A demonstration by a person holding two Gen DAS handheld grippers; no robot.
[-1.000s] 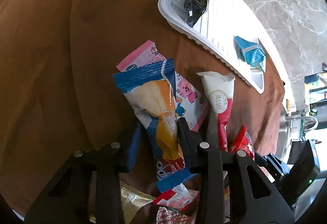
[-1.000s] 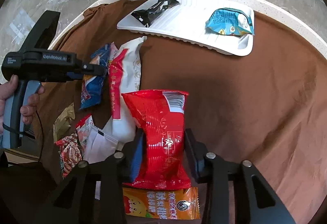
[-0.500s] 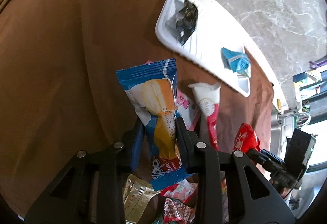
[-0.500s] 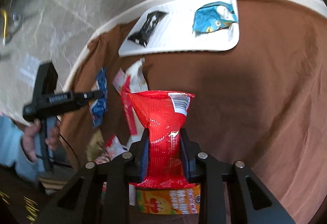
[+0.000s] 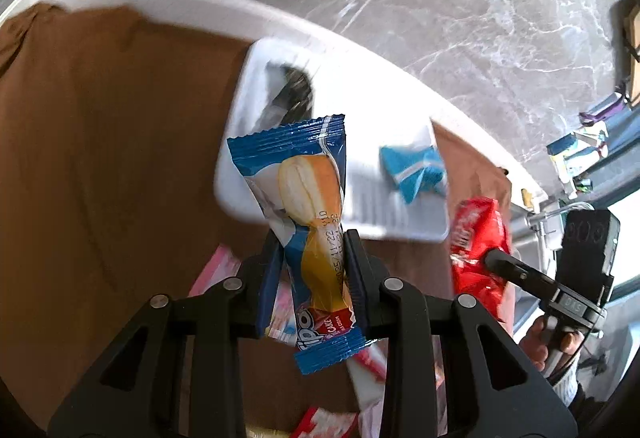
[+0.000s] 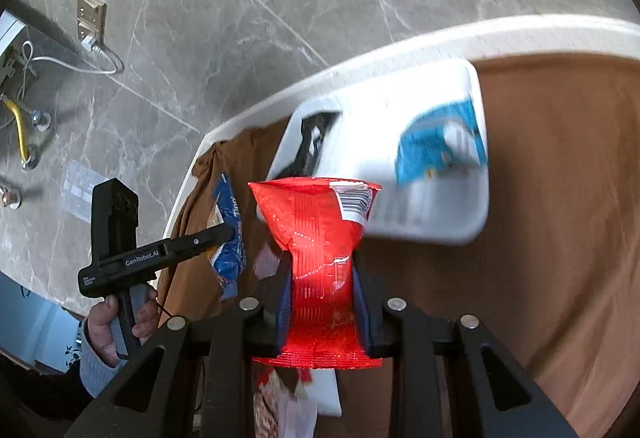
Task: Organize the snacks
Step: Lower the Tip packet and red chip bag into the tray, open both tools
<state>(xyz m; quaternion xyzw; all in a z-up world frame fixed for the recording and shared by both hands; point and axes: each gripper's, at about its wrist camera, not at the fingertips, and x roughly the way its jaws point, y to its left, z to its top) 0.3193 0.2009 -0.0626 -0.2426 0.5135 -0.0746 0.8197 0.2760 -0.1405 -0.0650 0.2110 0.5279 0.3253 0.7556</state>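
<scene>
While two snacks already lie on the white tray (image 5: 240, 194), a blue cake packet (image 5: 308, 222) is held clamped in the left gripper (image 5: 312, 258) above the brown cloth (image 5: 100, 158), short of the tray. In the right wrist view, a red snack bag (image 6: 320, 238) is pinched by the right gripper (image 6: 320, 278), also not yet placed; loose packets (image 6: 296, 398) are left below.

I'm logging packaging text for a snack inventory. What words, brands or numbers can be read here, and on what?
"GenRobot.AI": side of the left gripper, seen from the right wrist.
"CAKE": red band on the blue cake packet.
Date stamp on that packet: digits partly legible, not reliably.
Barcode label on the red snack bag: too small.
Light-blue packet in the white tray: blurred.
</scene>
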